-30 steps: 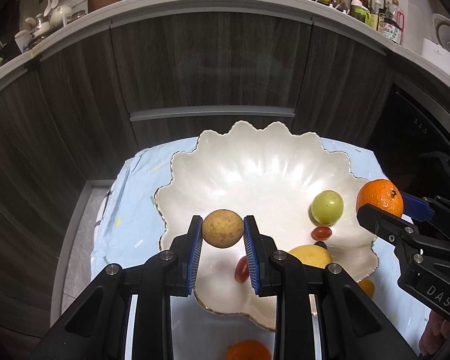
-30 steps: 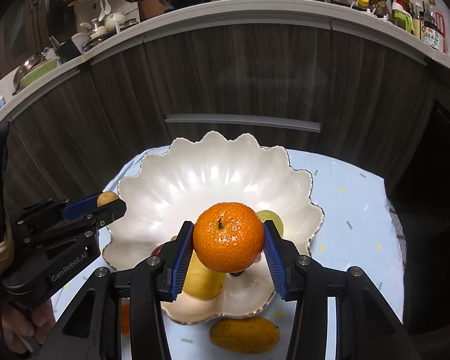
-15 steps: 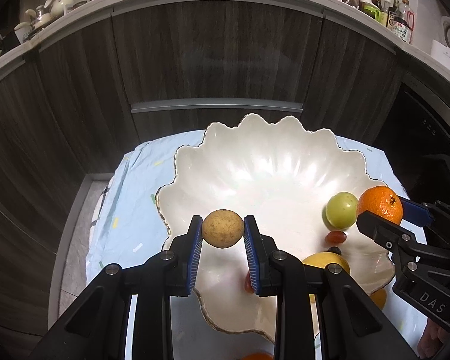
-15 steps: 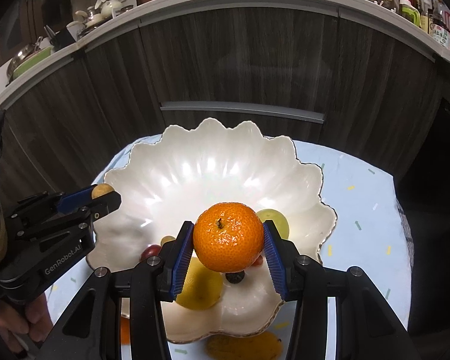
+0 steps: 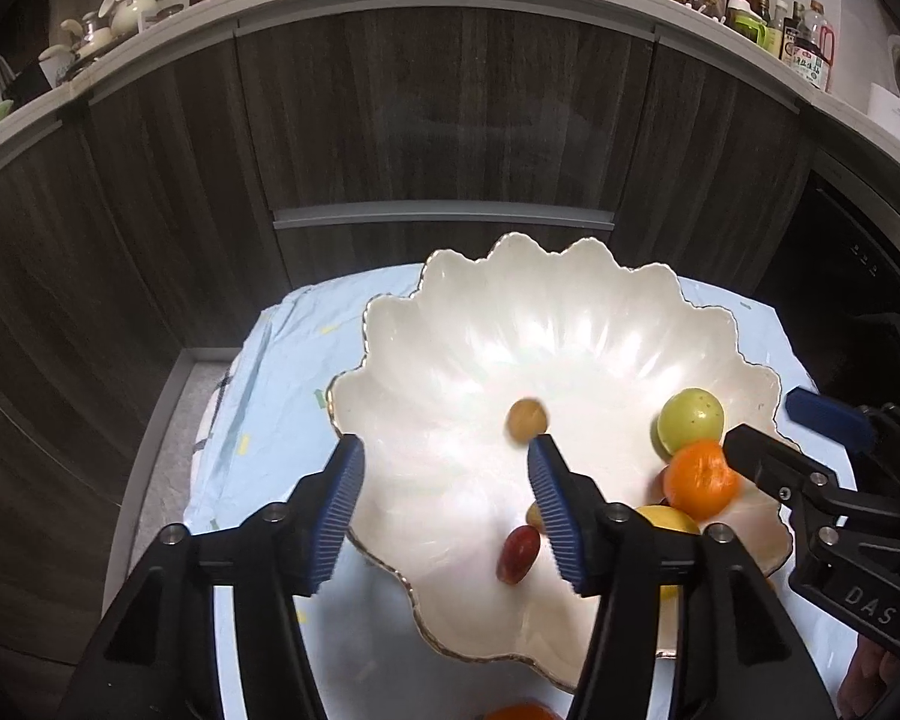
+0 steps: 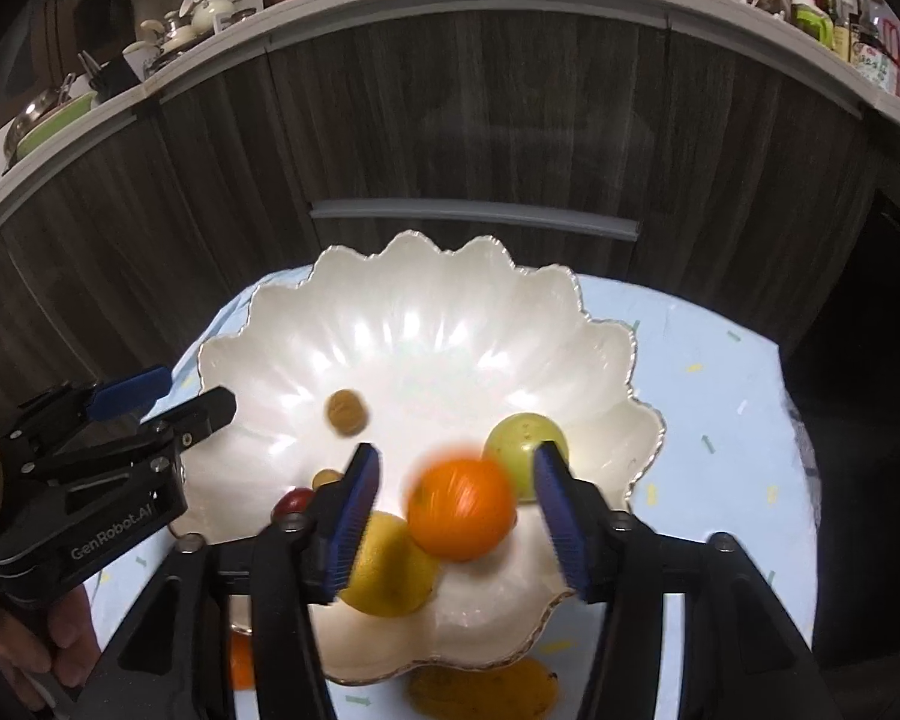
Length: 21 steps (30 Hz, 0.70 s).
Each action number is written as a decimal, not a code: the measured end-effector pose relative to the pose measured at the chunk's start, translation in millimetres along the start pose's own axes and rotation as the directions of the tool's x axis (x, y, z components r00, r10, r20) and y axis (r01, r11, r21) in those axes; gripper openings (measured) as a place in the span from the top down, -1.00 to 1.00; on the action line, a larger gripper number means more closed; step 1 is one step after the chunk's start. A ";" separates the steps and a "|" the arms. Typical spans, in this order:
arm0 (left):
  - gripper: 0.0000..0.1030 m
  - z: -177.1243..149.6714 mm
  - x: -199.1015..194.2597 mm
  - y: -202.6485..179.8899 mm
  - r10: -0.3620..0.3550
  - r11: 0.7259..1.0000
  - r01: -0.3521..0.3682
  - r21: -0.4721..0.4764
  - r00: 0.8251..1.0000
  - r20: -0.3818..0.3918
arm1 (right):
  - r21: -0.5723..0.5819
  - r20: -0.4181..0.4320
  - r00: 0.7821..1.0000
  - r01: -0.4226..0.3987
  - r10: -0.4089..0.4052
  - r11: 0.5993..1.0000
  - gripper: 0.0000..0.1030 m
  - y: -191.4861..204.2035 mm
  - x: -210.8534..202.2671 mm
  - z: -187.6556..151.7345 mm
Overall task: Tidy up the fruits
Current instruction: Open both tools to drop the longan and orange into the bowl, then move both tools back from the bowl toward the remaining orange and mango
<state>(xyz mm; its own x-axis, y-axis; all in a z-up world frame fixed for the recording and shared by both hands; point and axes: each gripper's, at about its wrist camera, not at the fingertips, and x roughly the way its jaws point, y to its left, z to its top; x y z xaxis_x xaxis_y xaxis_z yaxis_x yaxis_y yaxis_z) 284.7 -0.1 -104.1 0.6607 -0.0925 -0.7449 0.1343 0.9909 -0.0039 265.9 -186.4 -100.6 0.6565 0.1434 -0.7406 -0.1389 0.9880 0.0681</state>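
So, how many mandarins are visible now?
2. One mandarin, blurred, is over the bowl beside the green fruit; the other mandarin lies on the tablecloth before the bowl's near rim. More may be hidden.

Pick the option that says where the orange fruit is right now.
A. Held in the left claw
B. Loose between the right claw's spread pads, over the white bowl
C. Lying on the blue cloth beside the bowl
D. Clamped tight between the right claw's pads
B: the orange shows blurred and clear of both pads of the opening right claw, above the white bowl.
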 end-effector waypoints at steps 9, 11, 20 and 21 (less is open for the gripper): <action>-0.25 1.8 -22.1 -1.5 0.016 1.000 -0.016 0.002 0.999 0.029 | 0.005 0.040 0.999 0.008 -0.008 1.000 -0.24 1.6 -23.4 1.3; -0.26 1.8 -28.5 -2.3 0.019 1.000 -0.019 0.003 0.999 0.037 | 0.009 0.048 0.999 0.009 -0.010 1.000 -0.24 2.0 -29.5 0.9; -0.28 -0.1 -60.5 -5.0 0.028 1.000 -0.029 0.008 0.997 0.076 | 0.012 0.084 0.996 0.018 -0.019 1.000 -0.24 1.9 -60.3 -2.8; -0.29 -0.6 -63.6 -5.2 0.029 1.000 -0.030 0.007 0.996 0.079 | 0.012 0.090 0.996 0.020 -0.021 1.000 -0.24 2.1 -64.8 -3.3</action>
<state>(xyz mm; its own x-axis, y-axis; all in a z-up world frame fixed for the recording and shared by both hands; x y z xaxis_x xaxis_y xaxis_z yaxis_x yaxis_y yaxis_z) 241.6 0.6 -57.1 0.7207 -0.0709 -0.6896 0.1193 0.9926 0.0226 220.6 -193.7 -54.7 0.7235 0.1276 -0.6784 -0.1169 0.9912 0.0617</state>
